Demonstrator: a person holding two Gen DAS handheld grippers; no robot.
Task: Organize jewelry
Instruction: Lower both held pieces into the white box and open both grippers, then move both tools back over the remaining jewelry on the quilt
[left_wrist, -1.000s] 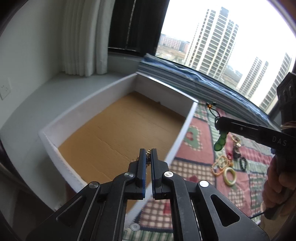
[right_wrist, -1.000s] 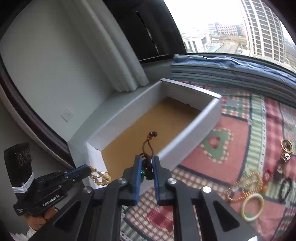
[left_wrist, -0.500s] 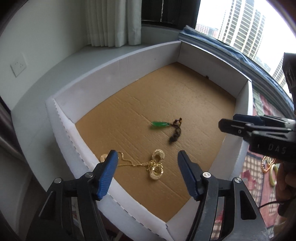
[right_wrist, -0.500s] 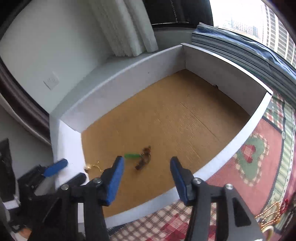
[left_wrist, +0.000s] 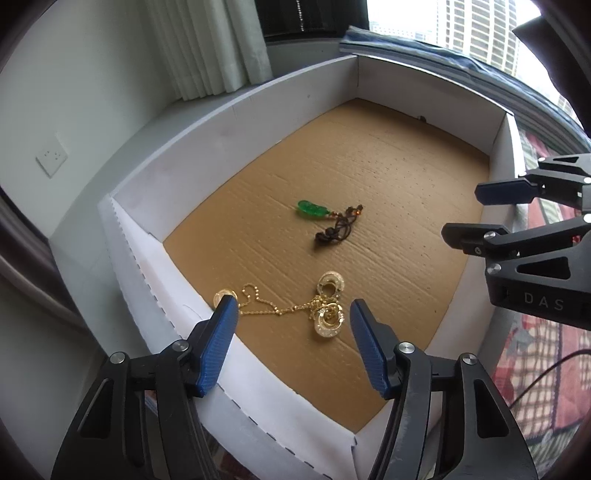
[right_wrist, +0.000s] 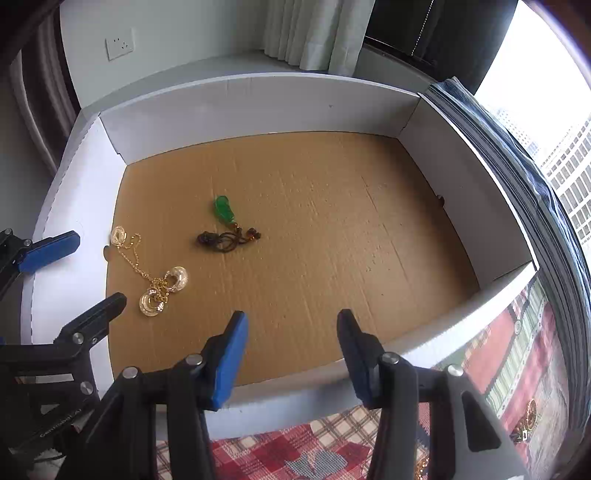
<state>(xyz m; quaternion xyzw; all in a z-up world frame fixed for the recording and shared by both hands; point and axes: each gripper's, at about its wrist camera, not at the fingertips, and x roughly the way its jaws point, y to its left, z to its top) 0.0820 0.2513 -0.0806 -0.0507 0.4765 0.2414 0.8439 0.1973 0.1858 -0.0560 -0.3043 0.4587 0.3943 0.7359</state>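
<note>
A white-walled box (left_wrist: 236, 110) with a brown cardboard floor holds two pieces. A green pendant on a dark cord (left_wrist: 325, 218) lies near the floor's middle; it also shows in the right wrist view (right_wrist: 225, 225). A gold chain with ring charms (left_wrist: 317, 306) lies by the near wall, also in the right wrist view (right_wrist: 155, 284). My left gripper (left_wrist: 291, 332) is open and empty just above the gold chain. My right gripper (right_wrist: 291, 343) is open and empty over the box's near edge; it shows at the right of the left wrist view (left_wrist: 491, 214).
A red and green patterned cloth (right_wrist: 517, 339) lies to the right of the box, with more gold jewelry (right_wrist: 528, 421) on it. A white curtain (left_wrist: 207, 48), a wall socket (left_wrist: 51, 158) and a window ledge stand behind the box.
Both grippers were shut on jewelry a second ago; they opened and dropped the gold chain and the green pendant into the box. Since half a second ago both cameras have shifted slightly.
</note>
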